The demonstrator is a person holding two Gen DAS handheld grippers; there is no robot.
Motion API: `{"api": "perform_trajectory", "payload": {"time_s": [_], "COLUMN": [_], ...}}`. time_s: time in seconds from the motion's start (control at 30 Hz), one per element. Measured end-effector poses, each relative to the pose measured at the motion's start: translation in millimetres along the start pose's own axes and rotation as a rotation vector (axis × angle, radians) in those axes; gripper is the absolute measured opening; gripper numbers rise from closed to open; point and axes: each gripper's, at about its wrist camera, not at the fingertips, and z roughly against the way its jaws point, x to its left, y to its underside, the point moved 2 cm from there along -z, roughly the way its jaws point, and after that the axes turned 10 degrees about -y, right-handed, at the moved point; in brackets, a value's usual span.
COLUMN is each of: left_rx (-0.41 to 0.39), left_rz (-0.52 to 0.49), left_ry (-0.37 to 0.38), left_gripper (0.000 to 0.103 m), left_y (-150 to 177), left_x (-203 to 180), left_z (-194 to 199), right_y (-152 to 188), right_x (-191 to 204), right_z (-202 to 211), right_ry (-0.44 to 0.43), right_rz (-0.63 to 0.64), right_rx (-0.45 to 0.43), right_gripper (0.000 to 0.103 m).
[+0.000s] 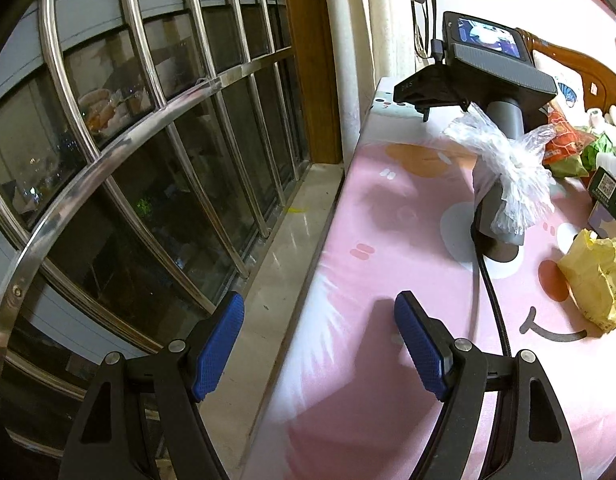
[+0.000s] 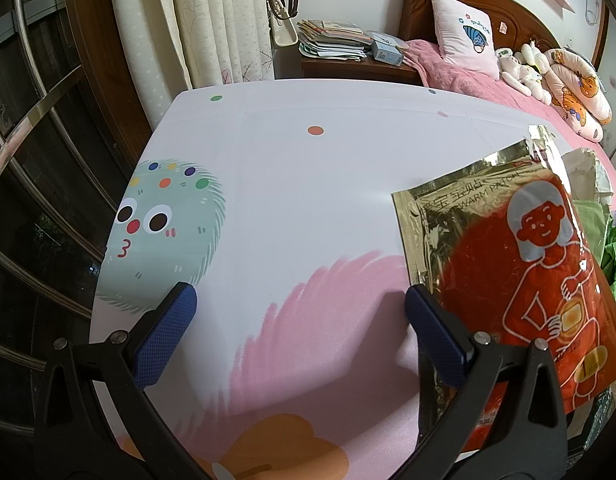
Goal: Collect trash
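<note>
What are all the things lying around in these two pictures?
Table cover: one, pink and white cartoon print, beside the window.
Warm patch packet: one, red and gold, table's right side.
Yellow wrapper: one, crumpled, on the table.
Clear plastic bag: one, around the right tool's handle.
Dark box: one, right edge.
Pillow: one, pink, on the bed.
Left gripper: blue-padded jaws open, empty.
Right gripper: blue-padded jaws open, empty.

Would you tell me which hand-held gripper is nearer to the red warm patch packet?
Right. The right hand-held gripper has the packet beside its finger; the left hand-held gripper hovers well short of it.
</note>
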Motion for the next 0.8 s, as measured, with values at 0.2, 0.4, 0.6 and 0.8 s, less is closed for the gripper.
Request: {"api": "perform_trajectory", "payload": {"time_s": [0.2, 0.4, 0.6, 0.8], "left_rx": [-0.003, -0.017, 0.023, 0.065], "left_rz": [-0.001, -0.028, -0.069, 0.021], "left_ry": [-0.034, -0.091, -0.18, -0.101], "left_gripper": [0.078, 0.081, 0.082, 0.079], "left_y": [0.1, 0.1, 1.4, 1.9], "left_x": [-2.3, -9.6, -14.8, 5.1], "left_z": [0.8, 4.9, 14.6, 87.6], "right_y": [0.4, 0.4, 0.3, 0.0], "right_x": [0.4, 0.4, 0.4, 0.0], "right_z": [0.4, 0.4, 0.4, 0.0], "right_ry": [0.0, 0.0, 0.0, 0.0], "right_rz": [0.0, 0.0, 0.0, 0.0], "right_rx": [0.0, 0.0, 0.0, 0.0], "right_gripper": [0.103, 0.103, 0.103, 0.103]}}
